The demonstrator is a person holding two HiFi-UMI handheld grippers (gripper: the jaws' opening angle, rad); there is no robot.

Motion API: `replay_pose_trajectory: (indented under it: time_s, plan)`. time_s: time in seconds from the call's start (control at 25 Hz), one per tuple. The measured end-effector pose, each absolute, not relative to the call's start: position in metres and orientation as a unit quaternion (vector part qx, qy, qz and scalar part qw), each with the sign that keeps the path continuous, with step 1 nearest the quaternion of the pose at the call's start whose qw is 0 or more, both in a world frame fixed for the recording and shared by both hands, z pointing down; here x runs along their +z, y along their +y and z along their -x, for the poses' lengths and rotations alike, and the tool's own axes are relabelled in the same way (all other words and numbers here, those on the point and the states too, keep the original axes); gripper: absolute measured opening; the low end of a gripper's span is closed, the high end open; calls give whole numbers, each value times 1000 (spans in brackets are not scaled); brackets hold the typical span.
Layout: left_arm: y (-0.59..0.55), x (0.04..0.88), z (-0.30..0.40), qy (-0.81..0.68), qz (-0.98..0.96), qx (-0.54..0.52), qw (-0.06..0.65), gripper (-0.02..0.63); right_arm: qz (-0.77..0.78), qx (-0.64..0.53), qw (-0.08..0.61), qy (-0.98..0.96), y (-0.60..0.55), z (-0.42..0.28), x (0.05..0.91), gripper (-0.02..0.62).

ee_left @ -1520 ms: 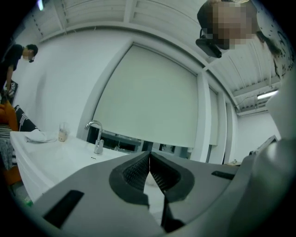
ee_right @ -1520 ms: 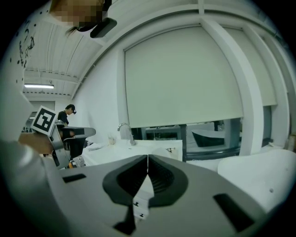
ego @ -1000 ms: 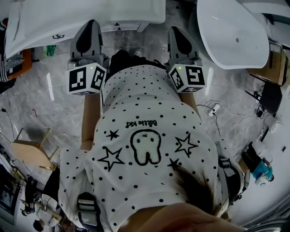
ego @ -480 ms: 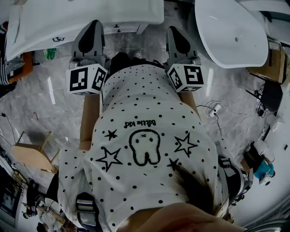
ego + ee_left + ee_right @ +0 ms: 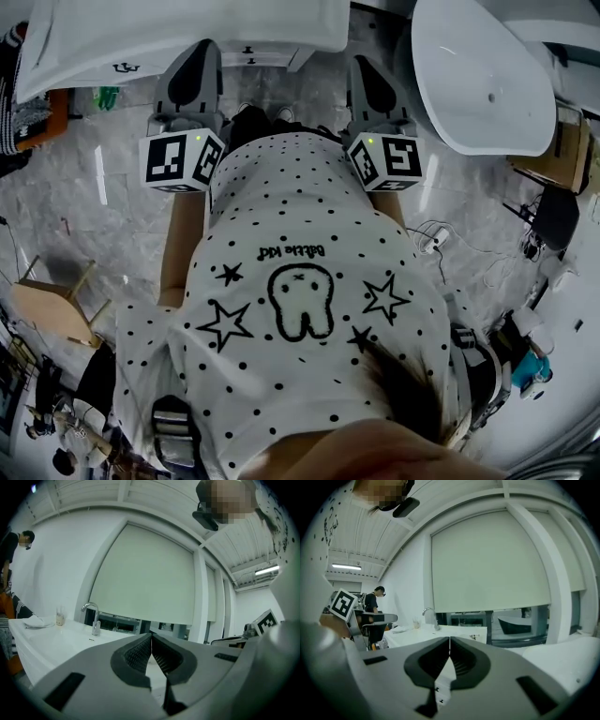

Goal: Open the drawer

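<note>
My left gripper (image 5: pixel 204 49) sits in the upper left of the head view. Its jaws are pressed together tip to tip, with nothing between the ribbed pads. My right gripper (image 5: pixel 362 64), in the upper middle of that view, is closed the same way and empty.

The small white drawer front with a dark handle (image 5: pixel 250 58) is at the top centre of the head view, under the edge of the long white counter top (image 5: pixel 141 33). It lies between my two grippers, and neither touches it. I cannot tell whether it is pulled out at all.

In the left gripper view a curved chrome tap (image 5: pixel 93 617) stands on the counter at centre left. A white oval bathtub (image 5: pixel 478 80) fills the upper right of the head view, above the grey marble floor (image 5: pixel 103 216).
</note>
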State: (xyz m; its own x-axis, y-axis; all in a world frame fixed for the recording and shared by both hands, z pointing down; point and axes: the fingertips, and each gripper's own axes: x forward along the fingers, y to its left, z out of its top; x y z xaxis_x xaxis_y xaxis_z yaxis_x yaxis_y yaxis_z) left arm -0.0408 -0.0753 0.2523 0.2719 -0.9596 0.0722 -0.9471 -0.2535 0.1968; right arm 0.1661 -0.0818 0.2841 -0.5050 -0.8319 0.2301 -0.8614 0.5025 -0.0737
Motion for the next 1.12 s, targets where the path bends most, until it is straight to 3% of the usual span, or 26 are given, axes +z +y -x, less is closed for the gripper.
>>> replay_pose_trajectory:
  time_s: [0.84, 1.12]
  plan:
    - [-74, 257, 44, -607, -787, -23, 111, 5, -483, 96, 81, -867, -82, -160, 284, 14]
    - [-74, 280, 43, -604, -788, 31, 114, 5, -491, 96, 85, -862, -80, -165, 284, 14]
